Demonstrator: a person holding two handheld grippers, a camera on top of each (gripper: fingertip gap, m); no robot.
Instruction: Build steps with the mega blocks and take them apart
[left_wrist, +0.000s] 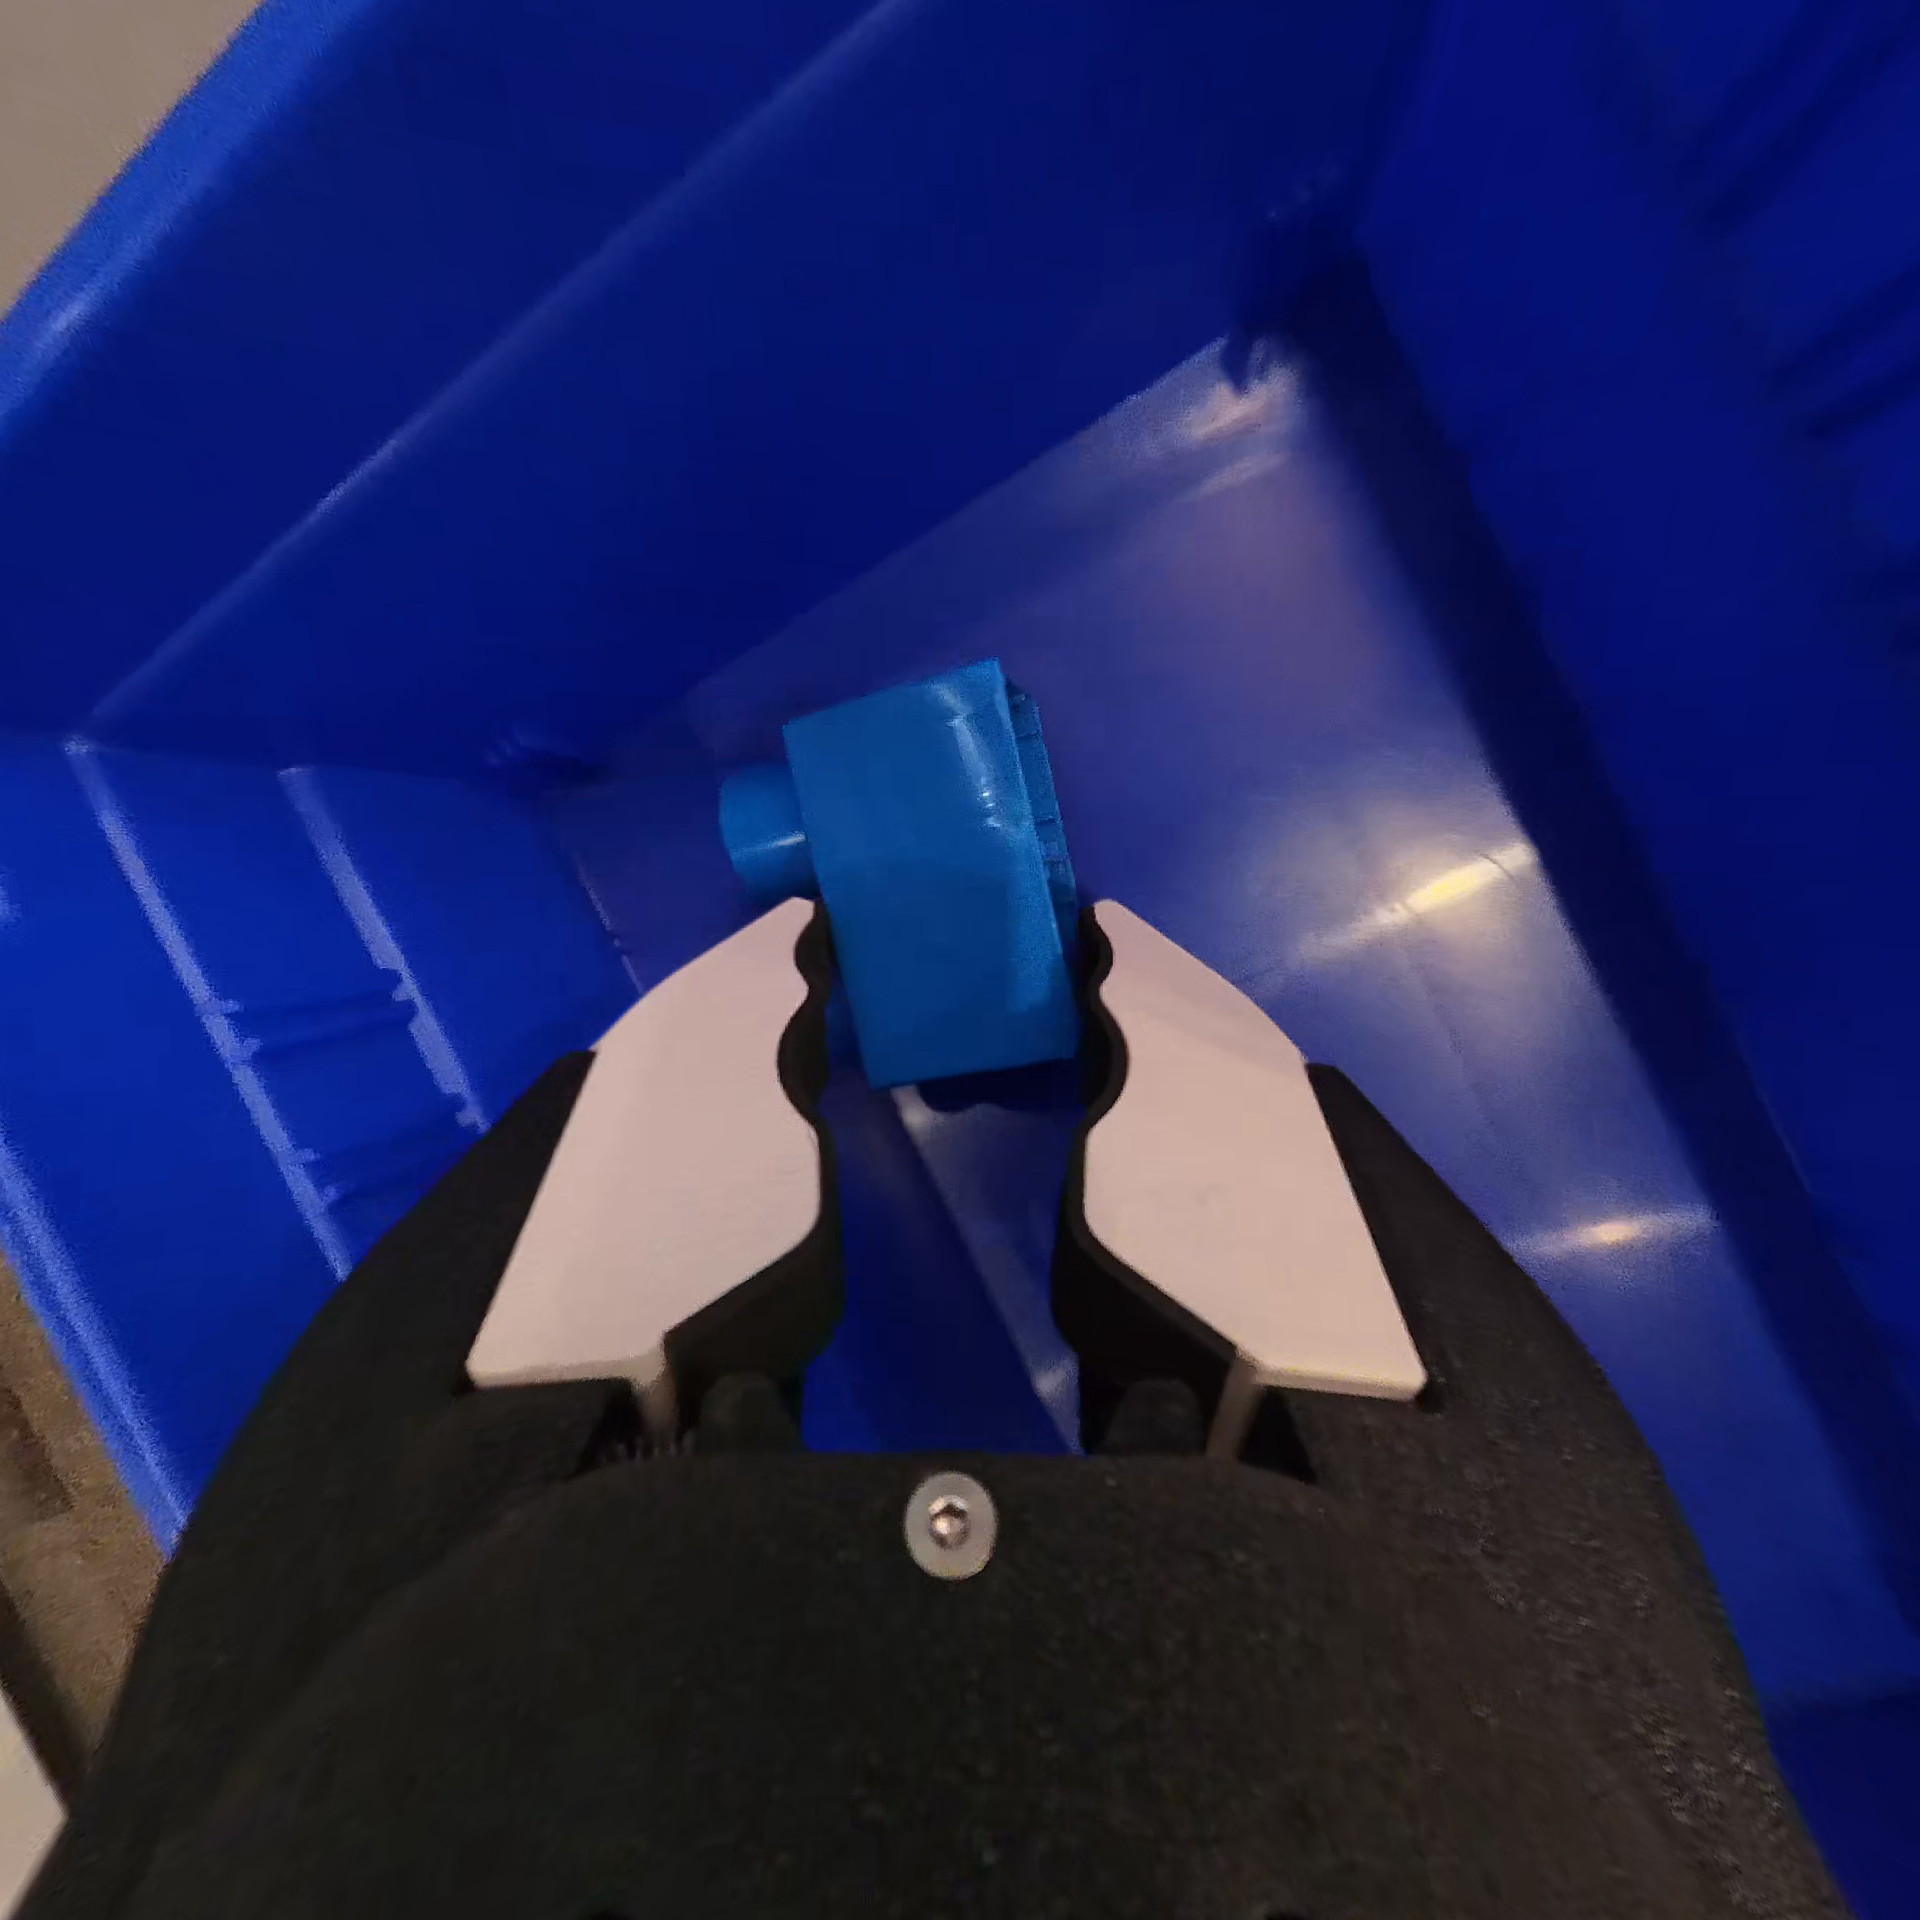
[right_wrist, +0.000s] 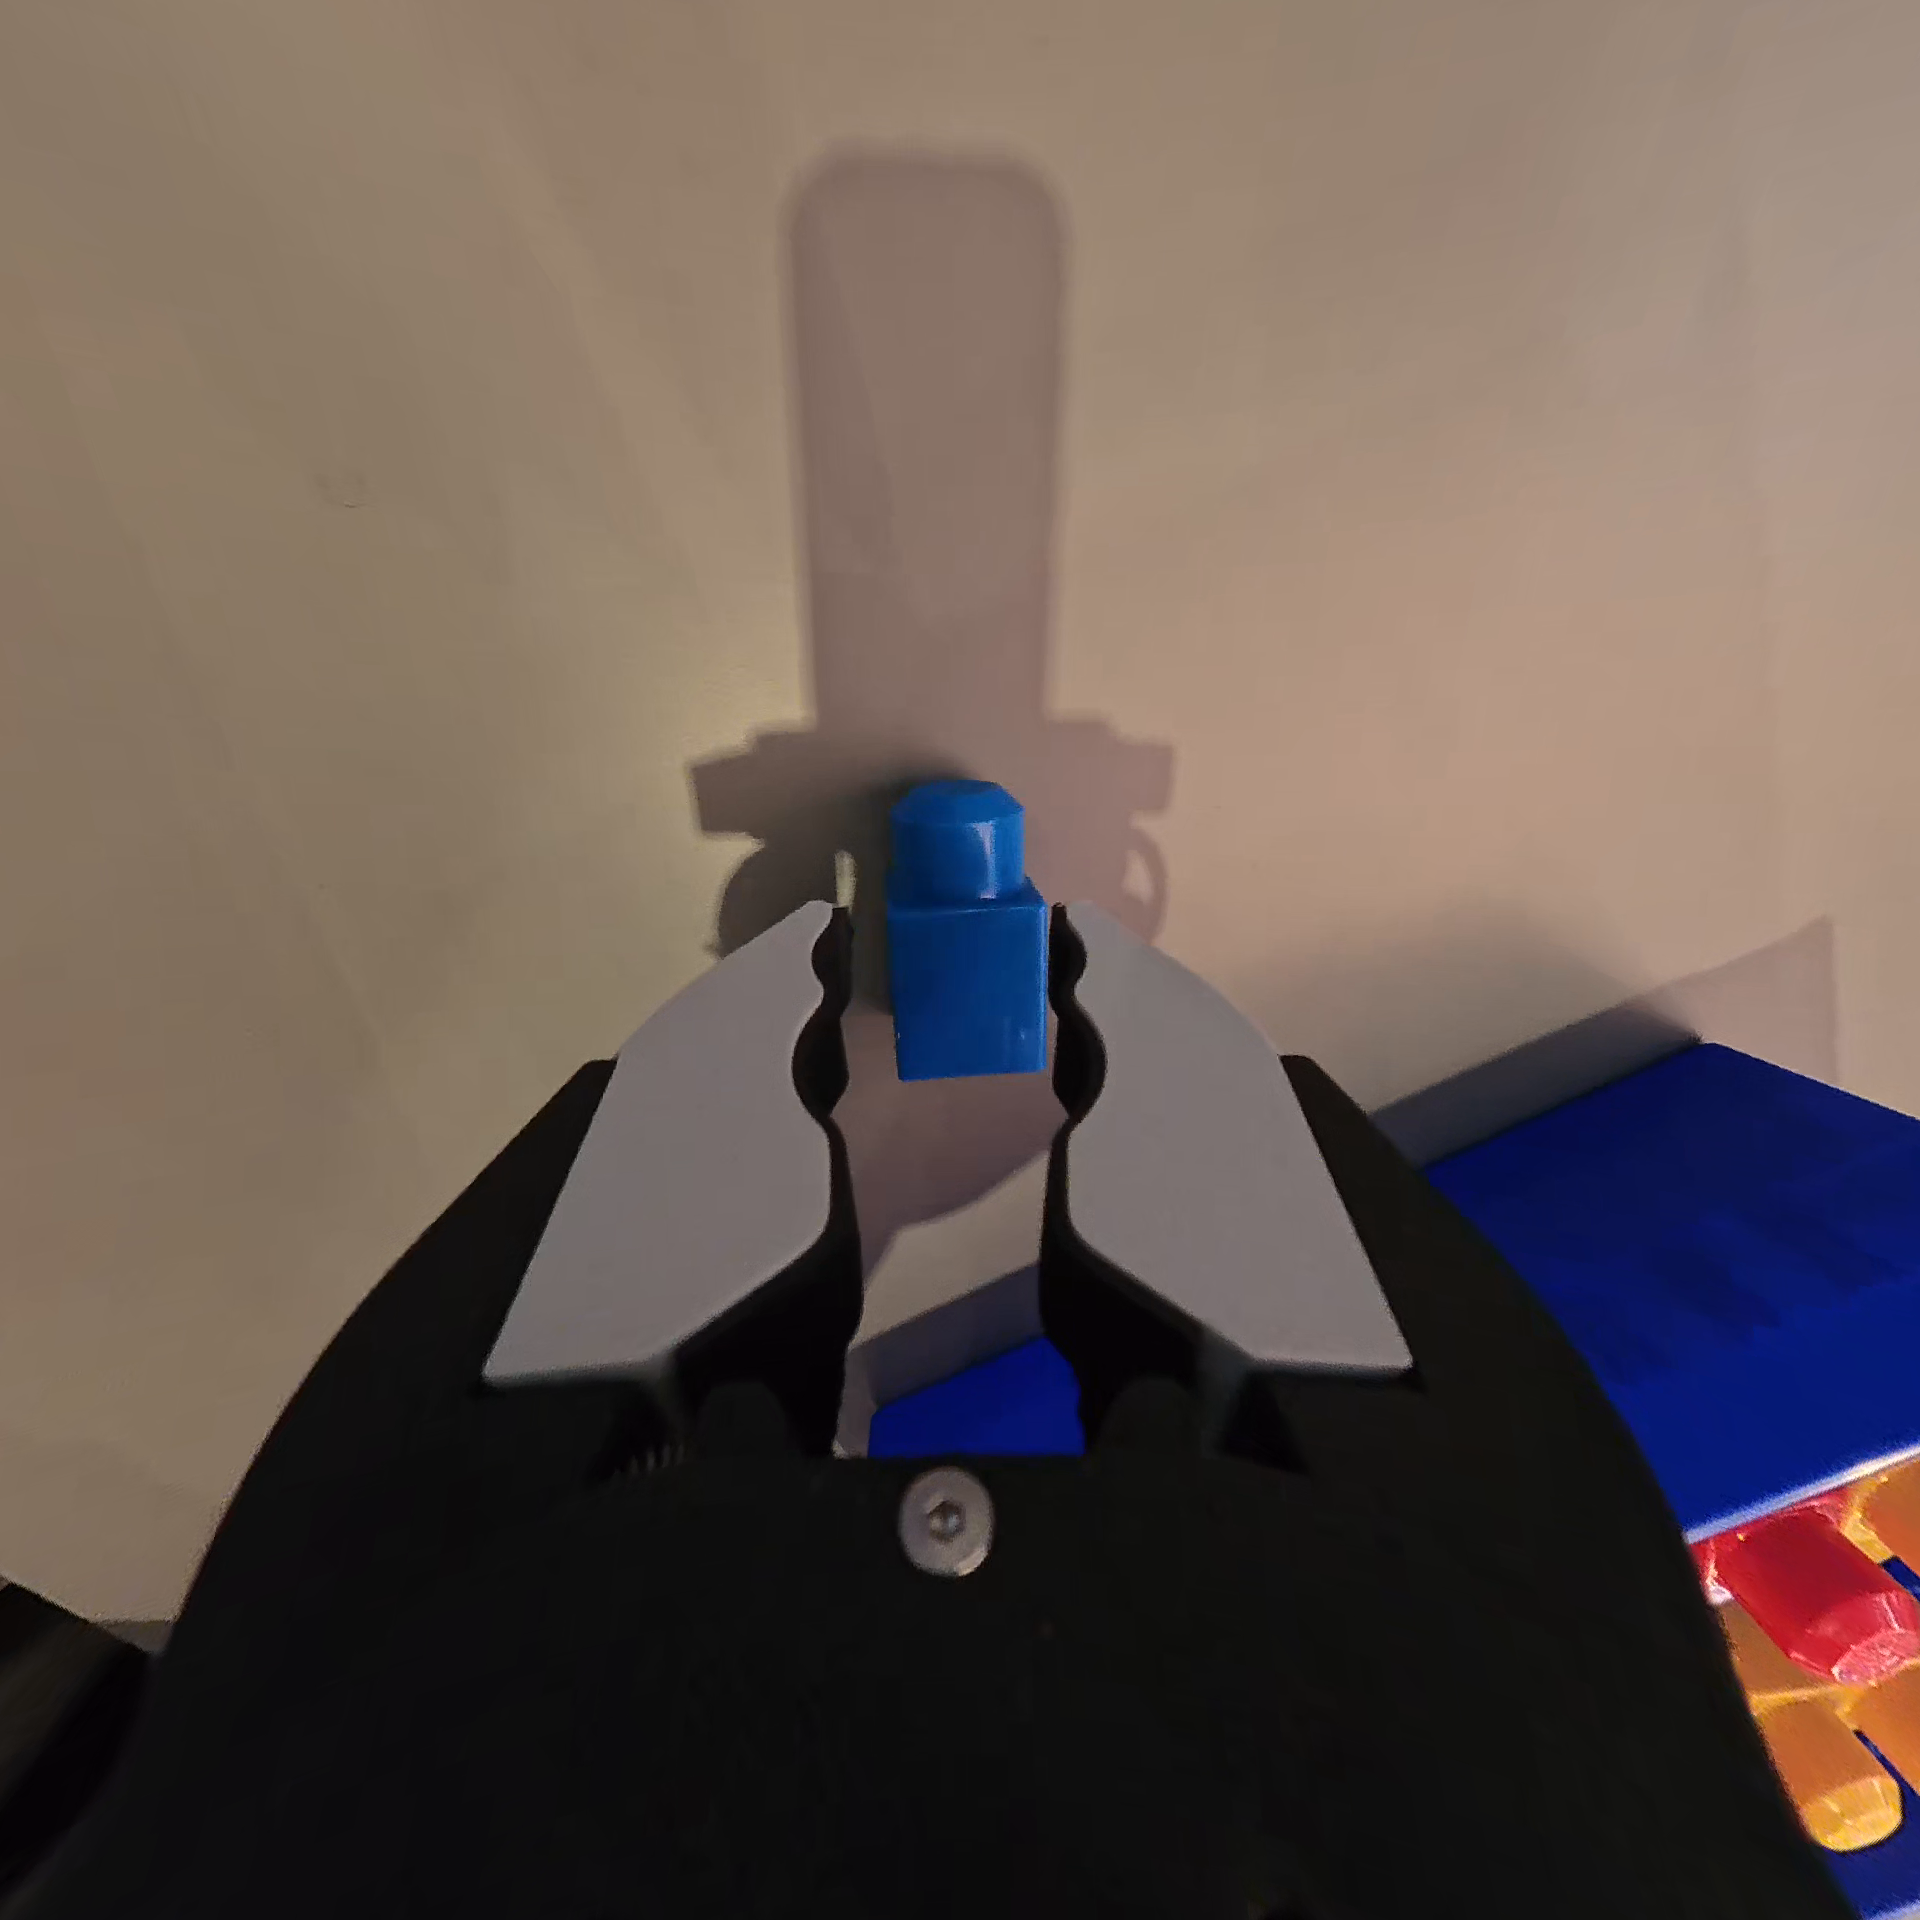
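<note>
In the left wrist view, my left gripper (left_wrist: 954, 920) is low inside a deep blue bin (left_wrist: 1351, 935). It is shut on a blue mega block (left_wrist: 925, 914) that lies tilted, with its stud pointing left. In the right wrist view, my right gripper (right_wrist: 948, 914) is shut on a small one-stud blue block (right_wrist: 966, 977). It holds the block upright in the air in front of a beige wall (right_wrist: 416, 468). A narrow gap shows beside the left fingertip (right_wrist: 800, 935).
A blue bin rim (right_wrist: 1662, 1299) sits at the lower right of the right wrist view, with a red block (right_wrist: 1808, 1600) and orange blocks (right_wrist: 1849, 1808) inside. The bin walls (left_wrist: 520, 468) close in around the left gripper. The gripper's shadow falls on the beige wall. My hands' fingertips stand some 45 cm from each other.
</note>
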